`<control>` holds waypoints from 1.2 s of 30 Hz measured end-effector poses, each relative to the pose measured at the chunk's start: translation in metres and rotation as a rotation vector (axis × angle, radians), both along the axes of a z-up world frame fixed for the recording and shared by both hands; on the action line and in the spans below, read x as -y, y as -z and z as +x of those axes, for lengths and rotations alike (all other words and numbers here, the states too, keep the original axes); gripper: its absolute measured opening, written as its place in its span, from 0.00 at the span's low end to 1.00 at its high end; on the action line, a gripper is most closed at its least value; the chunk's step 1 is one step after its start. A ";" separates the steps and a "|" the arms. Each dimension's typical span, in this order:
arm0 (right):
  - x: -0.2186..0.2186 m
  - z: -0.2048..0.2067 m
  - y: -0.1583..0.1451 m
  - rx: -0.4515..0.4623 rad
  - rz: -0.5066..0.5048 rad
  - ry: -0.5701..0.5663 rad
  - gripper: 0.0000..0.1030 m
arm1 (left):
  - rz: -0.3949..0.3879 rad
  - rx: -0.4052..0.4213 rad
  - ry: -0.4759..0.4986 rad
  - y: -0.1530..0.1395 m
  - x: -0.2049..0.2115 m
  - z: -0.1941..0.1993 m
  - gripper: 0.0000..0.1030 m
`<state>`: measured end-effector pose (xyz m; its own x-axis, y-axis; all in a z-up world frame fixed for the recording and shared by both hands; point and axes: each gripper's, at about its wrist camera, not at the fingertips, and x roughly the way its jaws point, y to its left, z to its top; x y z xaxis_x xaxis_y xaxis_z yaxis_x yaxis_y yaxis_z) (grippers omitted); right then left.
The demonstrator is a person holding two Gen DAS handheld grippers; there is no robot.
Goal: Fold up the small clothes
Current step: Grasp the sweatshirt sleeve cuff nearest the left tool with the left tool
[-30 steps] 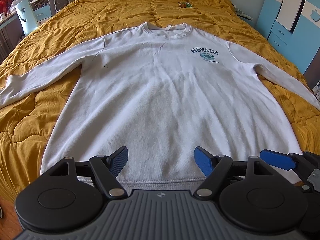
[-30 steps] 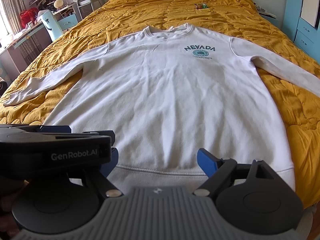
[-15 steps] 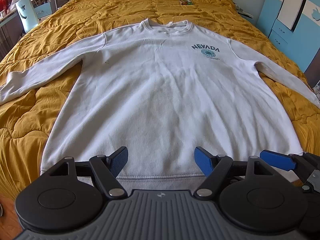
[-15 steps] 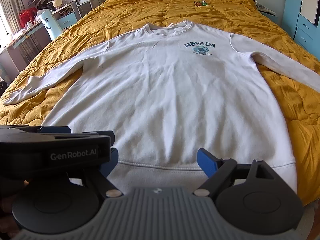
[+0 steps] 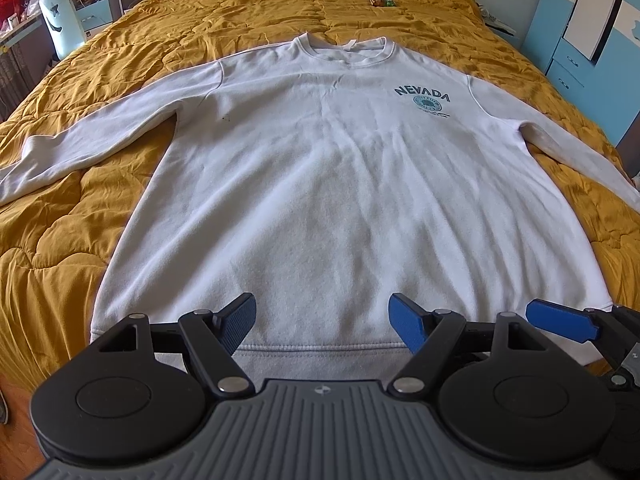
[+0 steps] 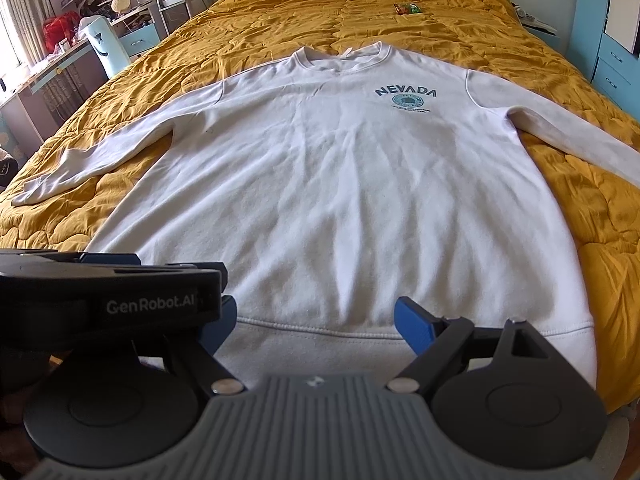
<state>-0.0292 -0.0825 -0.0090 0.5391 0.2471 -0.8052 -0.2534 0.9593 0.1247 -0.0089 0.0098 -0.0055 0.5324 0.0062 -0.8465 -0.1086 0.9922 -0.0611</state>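
A white long-sleeved sweatshirt [image 5: 340,184] with a blue "NEVADA" print lies flat, front up, on a mustard-yellow quilt [image 5: 60,240], sleeves spread to both sides; it also shows in the right wrist view [image 6: 340,200]. My left gripper [image 5: 322,322] is open and empty, just above the hem near its middle. My right gripper [image 6: 316,320] is open and empty over the hem, beside the left one. The right gripper's blue finger shows at the left wrist view's right edge [image 5: 560,324]. The left gripper's body [image 6: 108,292] hides part of the right gripper's left finger.
A small coloured packet [image 5: 381,0] lies on the quilt beyond the collar. Blue-and-white cabinets [image 5: 580,40] stand to the right of the bed. A desk, shelves and a pale blue chair [image 6: 104,48] stand to the left.
Both views have drawn back slightly toward the foot of the bed; more of the hem band shows under the fingers. Both grippers stay open. The sweatshirt has not moved.
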 end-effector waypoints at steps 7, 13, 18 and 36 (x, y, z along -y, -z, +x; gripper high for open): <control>-0.005 0.002 -0.006 0.030 0.001 -0.012 0.79 | -0.063 0.029 -0.007 -0.005 -0.013 0.000 0.79; -0.016 0.008 -0.014 0.068 0.009 -0.051 0.79 | -0.099 0.119 -0.034 -0.014 -0.036 -0.003 0.79; -0.025 0.016 -0.020 0.092 0.006 -0.064 0.80 | -0.225 0.166 -0.133 -0.019 -0.086 -0.003 0.79; -0.036 0.011 0.001 0.010 0.004 -0.051 0.80 | -0.544 0.472 -0.957 0.045 -0.429 -0.047 0.73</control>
